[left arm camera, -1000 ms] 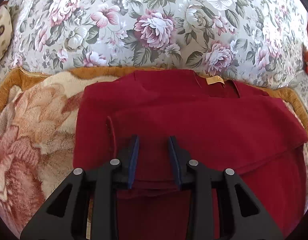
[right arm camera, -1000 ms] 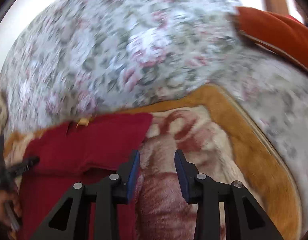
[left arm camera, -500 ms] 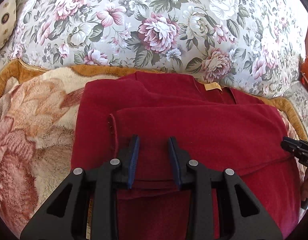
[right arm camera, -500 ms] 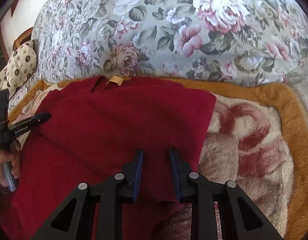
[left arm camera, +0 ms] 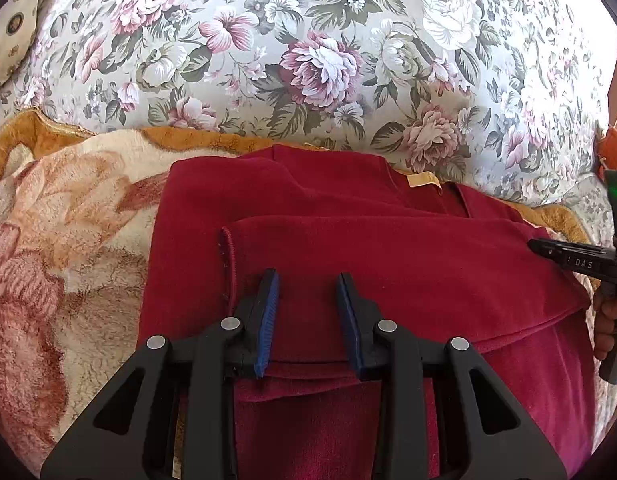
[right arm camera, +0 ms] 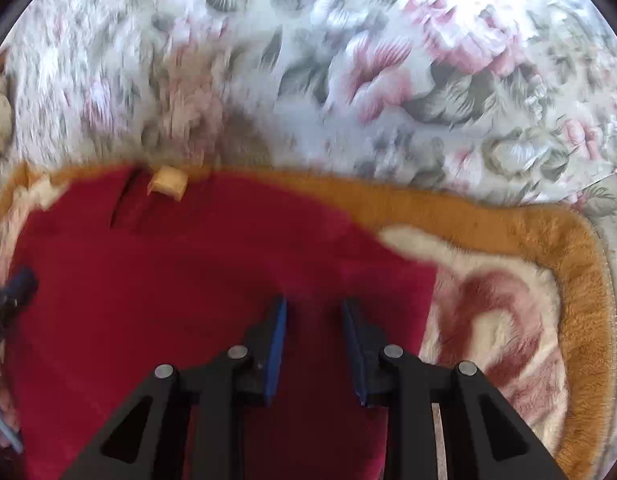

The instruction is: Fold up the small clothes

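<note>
A dark red garment (left arm camera: 388,264) lies folded on a fleece blanket (left arm camera: 68,240), its tan neck label (left arm camera: 422,179) toward the sofa back. My left gripper (left arm camera: 306,280) hovers over the garment's left half, near a folded hem edge. Its jaws stand apart and press on nothing. My right gripper (right arm camera: 314,304) is low over the garment's (right arm camera: 168,280) right part, close to its right edge. Its jaws are opening, with only flat cloth showing beneath the gap. In the left wrist view the right gripper (left arm camera: 548,246) reaches in from the right edge, held by a hand.
A floral sofa back (left arm camera: 320,60) rises right behind the garment. A spotted cushion (left arm camera: 8,32) sits at far left and something orange (left arm camera: 616,144) at far right. The blanket's golden border (right arm camera: 580,280) runs around to the right of the garment.
My right gripper swung left from over the bare blanket onto the garment's right part and came lower. It has entered the left wrist view at the right edge. The left gripper hardly moved.
</note>
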Motion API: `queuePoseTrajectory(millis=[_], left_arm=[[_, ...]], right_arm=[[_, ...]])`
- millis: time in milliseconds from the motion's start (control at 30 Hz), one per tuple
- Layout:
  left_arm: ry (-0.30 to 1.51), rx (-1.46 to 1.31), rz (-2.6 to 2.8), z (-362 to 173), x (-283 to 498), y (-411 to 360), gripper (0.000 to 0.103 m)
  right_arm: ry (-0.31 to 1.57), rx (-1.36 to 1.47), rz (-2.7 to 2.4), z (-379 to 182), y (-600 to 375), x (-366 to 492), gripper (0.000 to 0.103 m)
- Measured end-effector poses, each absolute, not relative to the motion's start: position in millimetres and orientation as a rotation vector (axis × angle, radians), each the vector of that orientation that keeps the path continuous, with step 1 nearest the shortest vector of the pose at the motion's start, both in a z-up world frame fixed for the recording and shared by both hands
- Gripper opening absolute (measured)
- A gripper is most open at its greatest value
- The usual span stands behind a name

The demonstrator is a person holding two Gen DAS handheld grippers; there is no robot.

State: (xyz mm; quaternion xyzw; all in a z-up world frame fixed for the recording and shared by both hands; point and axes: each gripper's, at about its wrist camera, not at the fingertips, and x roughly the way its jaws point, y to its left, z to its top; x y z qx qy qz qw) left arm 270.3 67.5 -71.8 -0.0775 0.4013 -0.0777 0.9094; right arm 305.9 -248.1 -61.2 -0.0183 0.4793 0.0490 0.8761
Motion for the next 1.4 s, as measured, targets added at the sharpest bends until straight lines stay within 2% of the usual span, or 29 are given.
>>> queuePoseTrajectory(millis=[167,300,367,467,500,600,700,867,900,1400], left_arm=[[0.822,-0.159,-0.157,-72.5,270.9,67.1,0.03],[0.821,-0.163,-0.159,-72.9,271.5,67.0,0.03],[0.821,-0.166,-0.161,-72.9,271.7,67.6,0.03],[0.82,-0.171,-0.162,-72.9,271.3,68.1,0.03],[0.82,-0.171,-0.161,-73.6,271.0,68.1,0.03],[0.819,-0.171,-0.16,-73.2,270.9,68.0,0.03],[0.819,-0.171,-0.16,-73.2,271.1,68.2,0.03],[0.818,-0.163,-0.156,-73.0,271.4,67.0,0.03],[0.818,-0.162,-0.155,-73.0,271.5,67.0,0.03],[0.815,-0.159,-0.153,-73.0,271.1,66.2,0.03]], right_arm=[[1.048,0.007,0.02,-43.8,-243.1,306.2,0.031],[0.964,0.078,0.17,-20.3,-205.2,302.8,0.031],[0.963,0.035,0.209,-25.0,-182.4,304.4,0.031],[1.063,-0.079,0.18,-56.7,-161.4,314.3,0.031],[1.014,-0.086,0.18,-53.6,-160.8,311.0,0.032],[1.012,-0.05,0.175,-40.3,-171.9,297.9,0.031],[0.934,-0.044,0.152,-21.8,-199.2,263.6,0.032],[0.974,0.002,0.121,-52.5,-231.8,233.1,0.034],[0.907,0.027,0.143,-54.9,-236.9,225.9,0.036],[0.831,0.046,0.174,-64.2,-236.5,219.1,0.039]])
